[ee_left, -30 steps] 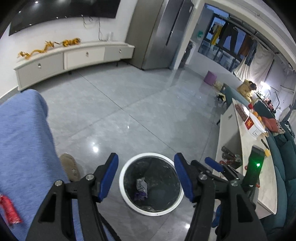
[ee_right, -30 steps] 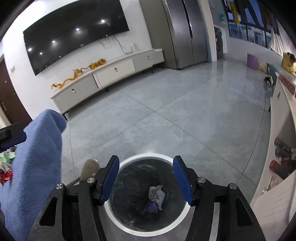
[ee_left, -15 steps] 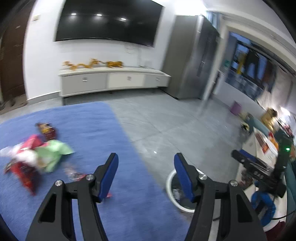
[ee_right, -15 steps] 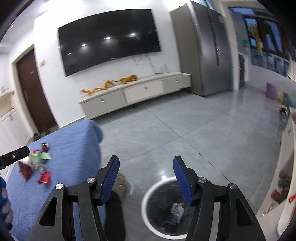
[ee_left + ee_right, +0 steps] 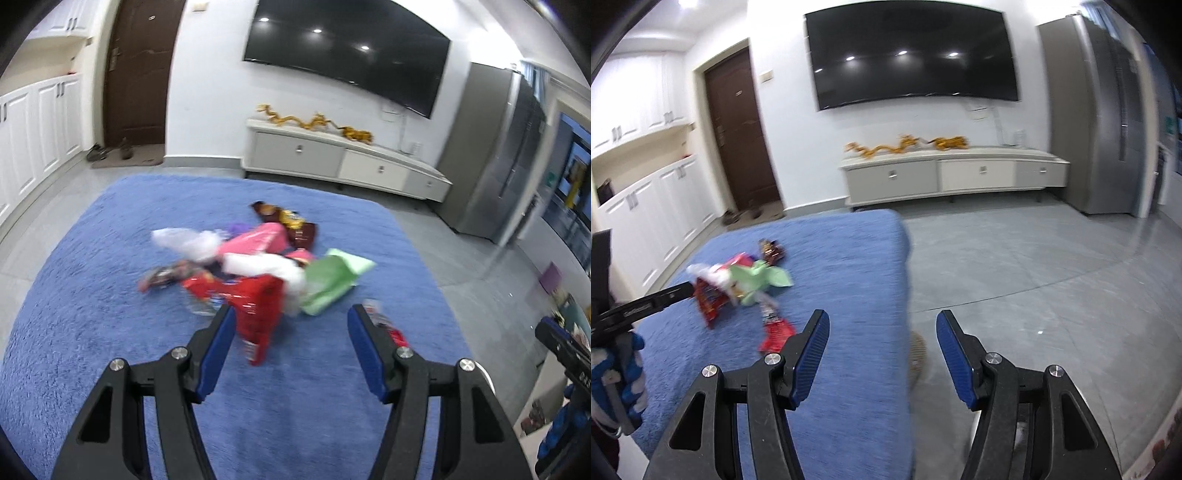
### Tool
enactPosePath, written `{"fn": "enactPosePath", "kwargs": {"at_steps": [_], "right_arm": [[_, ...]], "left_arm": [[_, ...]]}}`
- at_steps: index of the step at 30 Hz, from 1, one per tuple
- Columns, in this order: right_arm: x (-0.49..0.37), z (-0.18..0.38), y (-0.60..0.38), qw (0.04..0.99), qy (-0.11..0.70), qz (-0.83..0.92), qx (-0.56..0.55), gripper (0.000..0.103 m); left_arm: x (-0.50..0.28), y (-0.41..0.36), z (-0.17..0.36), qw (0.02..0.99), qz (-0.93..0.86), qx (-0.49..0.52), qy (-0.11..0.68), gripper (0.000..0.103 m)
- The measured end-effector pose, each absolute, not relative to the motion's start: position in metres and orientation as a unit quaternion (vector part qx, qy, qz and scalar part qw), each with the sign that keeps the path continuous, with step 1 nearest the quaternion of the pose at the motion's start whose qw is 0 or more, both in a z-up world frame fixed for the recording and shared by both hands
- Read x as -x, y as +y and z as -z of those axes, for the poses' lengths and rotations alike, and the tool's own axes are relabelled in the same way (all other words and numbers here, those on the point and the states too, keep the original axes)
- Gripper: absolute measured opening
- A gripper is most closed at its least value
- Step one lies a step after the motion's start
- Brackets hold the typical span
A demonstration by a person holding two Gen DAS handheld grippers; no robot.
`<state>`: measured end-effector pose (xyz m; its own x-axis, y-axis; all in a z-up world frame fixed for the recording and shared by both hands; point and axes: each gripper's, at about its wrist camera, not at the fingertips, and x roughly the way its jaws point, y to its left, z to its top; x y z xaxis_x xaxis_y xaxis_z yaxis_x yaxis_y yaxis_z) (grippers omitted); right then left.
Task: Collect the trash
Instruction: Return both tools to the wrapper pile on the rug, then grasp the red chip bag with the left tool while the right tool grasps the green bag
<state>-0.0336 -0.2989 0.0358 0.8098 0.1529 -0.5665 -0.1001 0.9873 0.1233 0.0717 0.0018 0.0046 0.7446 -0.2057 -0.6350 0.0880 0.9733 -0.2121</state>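
Observation:
A heap of trash lies in the middle of a blue rug (image 5: 92,332): a red wrapper (image 5: 258,314), a green bag (image 5: 332,277), a pink bag (image 5: 258,240), white plastic (image 5: 184,240) and a brown snack bag (image 5: 291,221). My left gripper (image 5: 291,314) hangs open and empty just short of the red wrapper. A small red wrapper (image 5: 397,335) lies by its right finger. My right gripper (image 5: 882,317) is open and empty over the rug's right edge, with the trash heap (image 5: 738,280) off to its left. The small red wrapper (image 5: 777,332) lies near its left finger. The left gripper's black arm (image 5: 646,306) shows at the left edge.
Grey tiled floor (image 5: 1034,277) stretches right of the rug. A slipper (image 5: 918,354) sits at the rug's edge. A low TV cabinet (image 5: 332,158), a brown door (image 5: 136,74), white cupboards (image 5: 33,122) and a steel fridge (image 5: 1108,110) line the walls.
Both views have swung left from the white-rimmed bin on the floor to the rug with the trash. The bin has dropped out of sight. Both grippers stayed open and empty.

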Motion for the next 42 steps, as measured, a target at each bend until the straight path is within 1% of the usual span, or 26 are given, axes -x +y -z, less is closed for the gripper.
{"fn": "enactPosePath", "kwargs": {"at_steps": [9,21,25,26,27,28,30,31,32,34,42], "right_arm": [[-0.02,-0.019,-0.236,0.932,0.324,-0.155,-0.037,0.058],[-0.098,0.009,-0.161,0.904,0.356,-0.238,-0.023,0.058],[-0.11,0.012,-0.149,0.901,0.357,-0.247,-0.021,0.057],[-0.112,0.013,-0.147,0.9,0.358,-0.248,-0.022,0.055],[-0.115,0.014,-0.146,0.899,0.36,-0.248,-0.023,0.053],[-0.117,0.015,-0.144,0.898,0.362,-0.25,-0.024,0.048],[-0.12,0.016,-0.143,0.896,0.365,-0.251,-0.022,0.039],[-0.122,0.017,-0.142,0.895,0.367,-0.251,-0.022,0.029],[-0.123,0.018,-0.142,0.894,0.37,-0.252,-0.022,0.026],[-0.122,0.018,-0.143,0.894,0.37,-0.25,-0.022,0.023],[-0.102,0.008,-0.154,0.901,0.355,-0.246,-0.031,0.02]], "left_arm": [[-0.105,0.019,0.021,0.926,0.05,0.094,0.361,0.061],[-0.119,0.058,0.048,0.914,0.041,0.142,0.378,0.059],[-0.117,0.068,0.05,0.909,0.054,0.16,0.381,0.05],[-0.116,0.07,0.051,0.907,0.058,0.165,0.382,0.049],[-0.115,0.071,0.051,0.906,0.062,0.169,0.383,0.046],[-0.113,0.071,0.052,0.905,0.064,0.172,0.384,0.042],[-0.11,0.073,0.054,0.903,0.068,0.179,0.385,0.038],[-0.108,0.075,0.054,0.902,0.07,0.183,0.385,0.035],[-0.106,0.075,0.054,0.901,0.071,0.185,0.386,0.033],[-0.101,0.078,0.053,0.9,0.075,0.19,0.385,0.027],[-0.077,0.083,0.042,0.905,0.074,0.183,0.376,0.017]]}}
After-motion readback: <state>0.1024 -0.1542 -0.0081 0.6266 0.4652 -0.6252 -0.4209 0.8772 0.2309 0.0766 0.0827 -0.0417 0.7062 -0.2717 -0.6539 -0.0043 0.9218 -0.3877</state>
